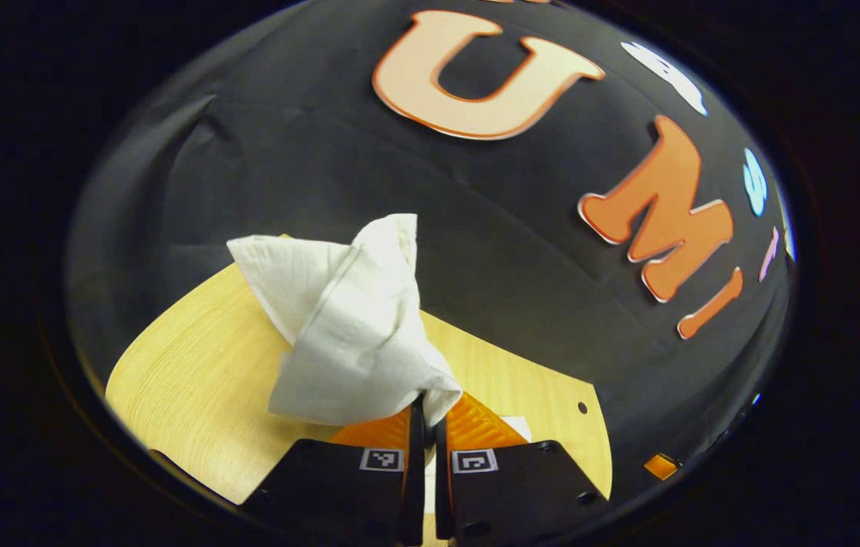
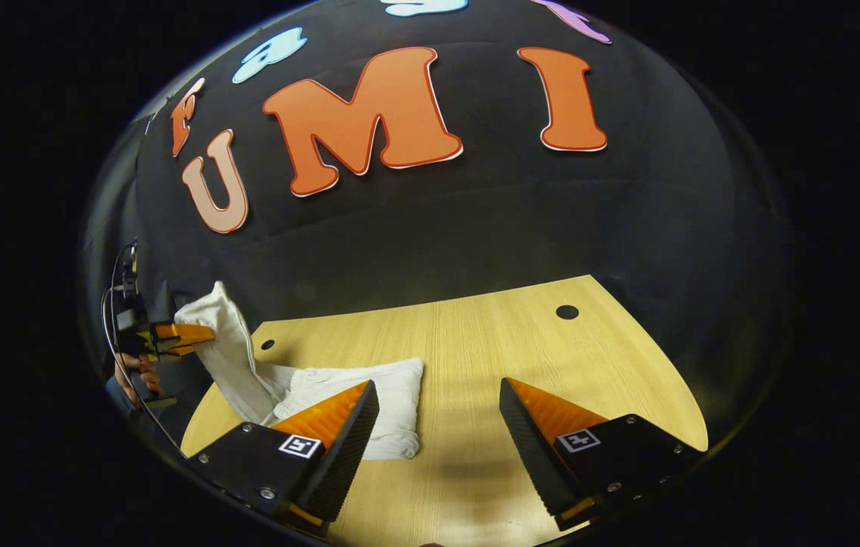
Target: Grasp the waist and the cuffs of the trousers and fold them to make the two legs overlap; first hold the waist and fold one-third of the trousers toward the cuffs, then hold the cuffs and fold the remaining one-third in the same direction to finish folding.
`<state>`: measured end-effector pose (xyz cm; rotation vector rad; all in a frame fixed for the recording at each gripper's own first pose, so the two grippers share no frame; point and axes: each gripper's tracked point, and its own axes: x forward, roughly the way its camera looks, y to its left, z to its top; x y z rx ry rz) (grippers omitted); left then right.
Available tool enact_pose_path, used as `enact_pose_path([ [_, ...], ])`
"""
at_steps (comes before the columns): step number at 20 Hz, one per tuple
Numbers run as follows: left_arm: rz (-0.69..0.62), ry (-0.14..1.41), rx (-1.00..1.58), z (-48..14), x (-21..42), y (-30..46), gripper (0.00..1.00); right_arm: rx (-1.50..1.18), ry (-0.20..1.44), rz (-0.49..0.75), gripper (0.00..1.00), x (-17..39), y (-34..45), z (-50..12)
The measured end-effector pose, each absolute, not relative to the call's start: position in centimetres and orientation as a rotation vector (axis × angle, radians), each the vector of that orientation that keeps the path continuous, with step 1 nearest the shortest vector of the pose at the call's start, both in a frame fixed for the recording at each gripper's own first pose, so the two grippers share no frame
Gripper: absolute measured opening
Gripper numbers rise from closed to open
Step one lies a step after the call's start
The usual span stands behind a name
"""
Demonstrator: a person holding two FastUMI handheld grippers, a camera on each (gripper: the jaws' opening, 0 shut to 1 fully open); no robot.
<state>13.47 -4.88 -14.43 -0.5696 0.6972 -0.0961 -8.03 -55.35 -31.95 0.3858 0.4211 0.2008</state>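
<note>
One pair of white trousers, one wooden table, two tools, one hand

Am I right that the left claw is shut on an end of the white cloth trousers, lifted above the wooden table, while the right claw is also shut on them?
Not quite: in the right gripper view the right claw is open, holding nothing. The left claw does grip the white cloth trousers above the wooden table.

in the left gripper view the trousers rise from between the fingers, above the table. in the right gripper view they lie on it beyond the left finger.
</note>
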Motion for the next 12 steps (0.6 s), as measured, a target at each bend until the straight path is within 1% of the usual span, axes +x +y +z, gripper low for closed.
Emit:
enact_pose_path([
  [1, -0.112, 0.705, -0.559, -14.4, 13.6, -6.2, 0.07, 0.403, 0.43, 0.208, 0.97, -8.3, -55.5, -32.4],
  [2, -0.124, 0.717, -0.55, -14.5, 13.8, -7.8, 0.09, 0.415, 0.436, 0.206, 0.97, -8.7, -55.6, -32.8],
  [6, -0.173, 0.773, -0.494, -15.7, 14.0, -13.5, 0.1, 0.448, 0.454, 0.188, 0.98, -9.6, -57.1, -34.2],
  [10, -0.219, 0.864, -0.417, -20.0, 14.5, -17.5, 0.09, 0.473, 0.468, 0.161, 0.97, -10.2, -59.7, -35.2],
  [11, -0.216, 0.891, -0.395, -21.1, 14.7, -18.3, 0.07, 0.487, 0.474, 0.159, 0.97, -10.4, -60.2, -35.5],
  [12, -0.209, 0.917, -0.378, -21.9, 14.9, -19.2, 0.09, 0.498, 0.48, 0.156, 0.98, -10.5, -60.7, -35.9],
])
